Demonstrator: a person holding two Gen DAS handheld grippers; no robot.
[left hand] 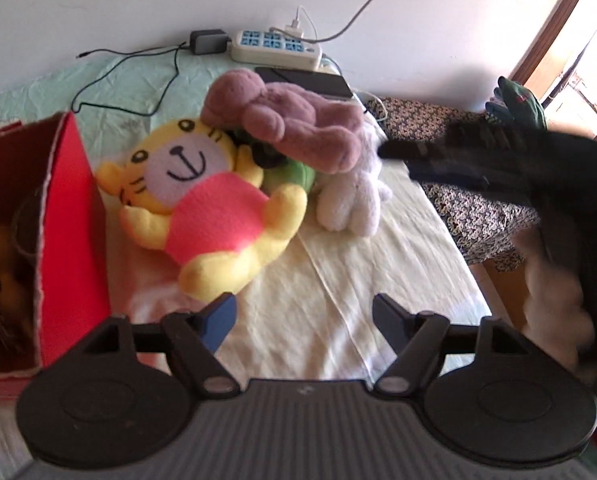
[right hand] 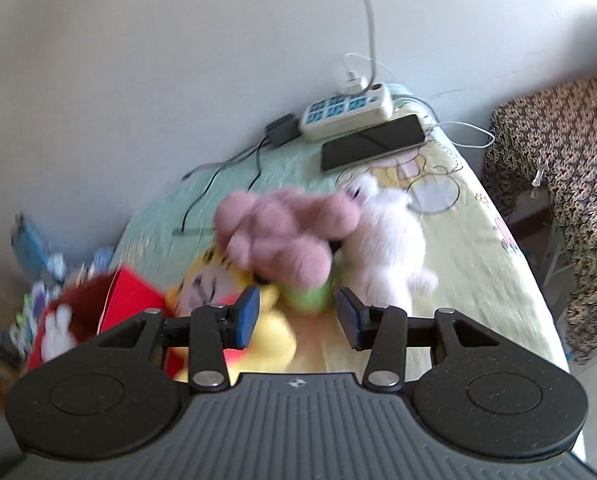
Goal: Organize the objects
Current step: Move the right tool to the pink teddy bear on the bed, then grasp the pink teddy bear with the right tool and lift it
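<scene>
Several plush toys lie in a pile on the bed: a yellow tiger in a red shirt (left hand: 206, 208) (right hand: 218, 292), a mauve plush (left hand: 290, 124) (right hand: 282, 236) on top, a green plush (left hand: 294, 172) (right hand: 310, 296) beneath it, and a white bunny (left hand: 354, 204) (right hand: 386, 252) at the right. A red box (left hand: 70, 240) (right hand: 126, 300) with toys inside stands at the left. My left gripper (left hand: 304, 320) is open and empty, just short of the tiger. My right gripper (right hand: 296, 318) is open and empty above the green plush; it shows blurred in the left wrist view (left hand: 394, 152).
A power strip (left hand: 276, 46) (right hand: 346, 110), a black adapter (left hand: 206, 42), cables and a dark phone (right hand: 372, 142) lie at the bed's far end by the wall. A patterned cloth (right hand: 558, 152) covers furniture right of the bed. The bed's edge (right hand: 538, 292) runs along the right.
</scene>
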